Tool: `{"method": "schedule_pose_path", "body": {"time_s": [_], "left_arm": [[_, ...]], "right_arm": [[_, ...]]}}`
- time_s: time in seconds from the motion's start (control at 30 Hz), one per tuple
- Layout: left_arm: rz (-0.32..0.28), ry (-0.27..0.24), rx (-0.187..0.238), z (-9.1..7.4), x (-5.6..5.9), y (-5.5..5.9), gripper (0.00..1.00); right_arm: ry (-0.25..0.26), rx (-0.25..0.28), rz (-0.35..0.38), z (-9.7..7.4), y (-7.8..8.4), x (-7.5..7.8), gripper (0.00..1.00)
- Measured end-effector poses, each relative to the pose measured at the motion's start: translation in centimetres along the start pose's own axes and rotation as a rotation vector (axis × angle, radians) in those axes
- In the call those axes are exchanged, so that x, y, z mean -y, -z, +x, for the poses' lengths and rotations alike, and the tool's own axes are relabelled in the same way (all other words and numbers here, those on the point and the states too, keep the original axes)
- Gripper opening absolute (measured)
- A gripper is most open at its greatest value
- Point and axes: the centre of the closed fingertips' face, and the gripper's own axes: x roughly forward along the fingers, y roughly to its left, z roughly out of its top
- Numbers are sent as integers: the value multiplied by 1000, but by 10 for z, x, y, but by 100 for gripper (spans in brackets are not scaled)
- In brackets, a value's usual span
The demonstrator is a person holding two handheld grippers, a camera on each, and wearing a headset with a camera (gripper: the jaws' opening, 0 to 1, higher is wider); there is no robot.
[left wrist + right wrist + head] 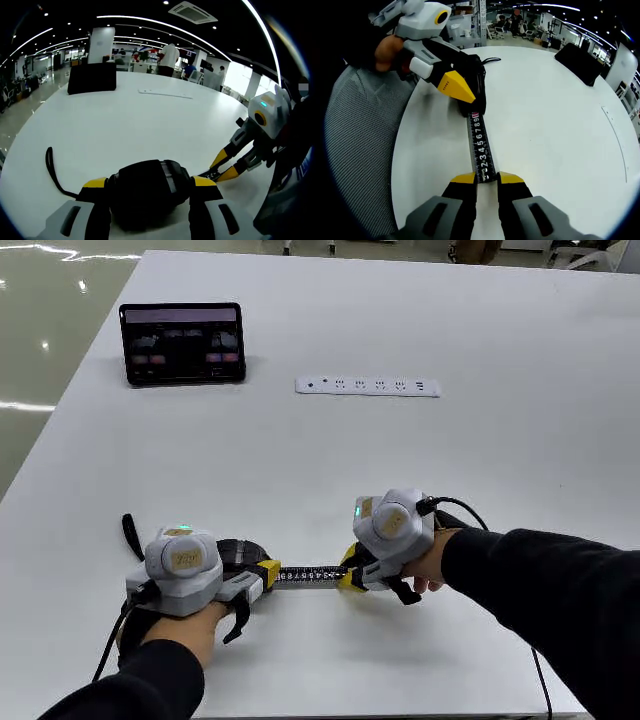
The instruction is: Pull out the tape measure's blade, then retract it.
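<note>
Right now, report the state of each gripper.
Left gripper: closed on the tape measure case.
Right gripper: closed on the blade, which is pulled partly out.

Tape measure case [147, 200] showing solid black, its blade [479, 140] running black with white numerals, left gripper [150, 182] and right gripper [487, 177] both wearing pale grey with yellow tips, table [400, 460] gleaming plain white, tablet [182, 343] showing black, power strip [367, 386] showing white, sleeve [540, 570] showing black.
</note>
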Motion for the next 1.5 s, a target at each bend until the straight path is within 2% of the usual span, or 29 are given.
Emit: {"method": "schedule_pose_path", "body": {"time_s": [0.73,1.3,1.43,1.5], "left_arm": [[-18,3,5,0,-2,-1,59],[-23,9,6,0,-2,-1,59],[-31,12,6,0,-3,-2,59],[-31,14,6,0,-3,-2,59]], "right_arm": [[-7,13,26,6,-12,0,11],[-8,33,22,16,-28,-5,11],[-10,53,55,19,-33,-7,10],[-8,50,39,21,-36,-8,10]]}}
